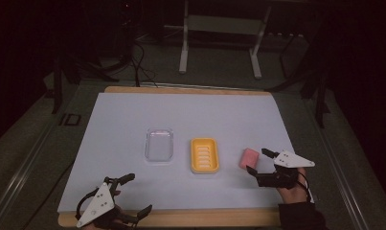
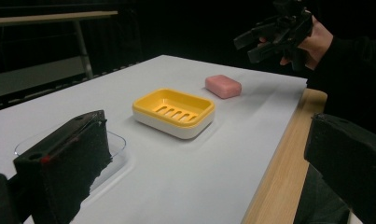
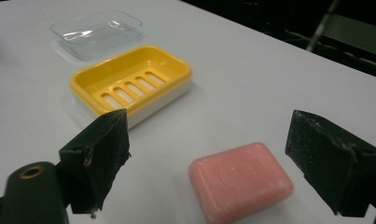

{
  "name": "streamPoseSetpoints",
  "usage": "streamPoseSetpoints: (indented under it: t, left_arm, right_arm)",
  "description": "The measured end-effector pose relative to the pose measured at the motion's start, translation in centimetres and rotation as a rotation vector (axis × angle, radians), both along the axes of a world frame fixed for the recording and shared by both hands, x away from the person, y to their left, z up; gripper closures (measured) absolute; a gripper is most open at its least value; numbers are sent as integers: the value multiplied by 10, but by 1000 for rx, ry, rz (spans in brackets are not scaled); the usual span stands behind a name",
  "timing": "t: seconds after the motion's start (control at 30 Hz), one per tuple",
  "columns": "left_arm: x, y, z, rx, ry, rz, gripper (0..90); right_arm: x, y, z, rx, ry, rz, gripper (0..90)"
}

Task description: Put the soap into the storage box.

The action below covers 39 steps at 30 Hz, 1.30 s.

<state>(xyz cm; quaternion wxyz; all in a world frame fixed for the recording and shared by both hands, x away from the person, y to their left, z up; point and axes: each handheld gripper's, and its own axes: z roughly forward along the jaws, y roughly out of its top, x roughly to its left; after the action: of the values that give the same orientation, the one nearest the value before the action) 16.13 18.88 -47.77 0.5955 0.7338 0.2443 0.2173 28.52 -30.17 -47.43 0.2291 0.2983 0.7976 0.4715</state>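
Work in hand: getting the pink soap bar (image 1: 249,157) picked up, most likely to go into the yellow soap dish (image 1: 204,155).
Soap bar: lies flat on the white surface (image 1: 133,115), right of centre in the high view, just beside the dish but apart from it; not yet lifted.
Right claw (image 1: 258,161): spread wide, jaws on either side of the bar without touching it; in the right gripper view the bar (image 3: 241,180) sits low in the frame between the two black jaws.
Left claw (image 1: 138,194): spread wide, holding nothing, at the bottom left of the high view by the wooden edge.
Soap dish: empty, its slotted tray bare, middle of the frame.
Clear lid (image 1: 159,144): lies left of the dish, apart from it.
Done: by my reading, only the approach.
Left: closing on the bar, lifting it, setting it in the dish; perhaps fitting the lid afterwards.
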Motion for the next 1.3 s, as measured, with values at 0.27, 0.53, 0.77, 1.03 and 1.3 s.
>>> streamPoseSetpoints:
  t: [0.27,0.53,0.77,1.03,1.3]
  left_arm:
    - [0,-1,-1,5,4,0,6]
    - [0,-2,-1,22,0,8,6]
    - [1,-2,-2,35,2,19,6]
    - [1,-3,-2,55,3,26,6]
    - [1,-4,-4,85,3,32,6]
  right_arm:
    - [2,-1,1,19,-14,-16,131]
    - [4,-1,-2,33,-78,-139,117]
    - [12,-3,-1,-31,-4,-259,128]
    - [18,-13,-2,-90,112,-422,119]
    - [24,-24,-7,-166,229,-525,120]
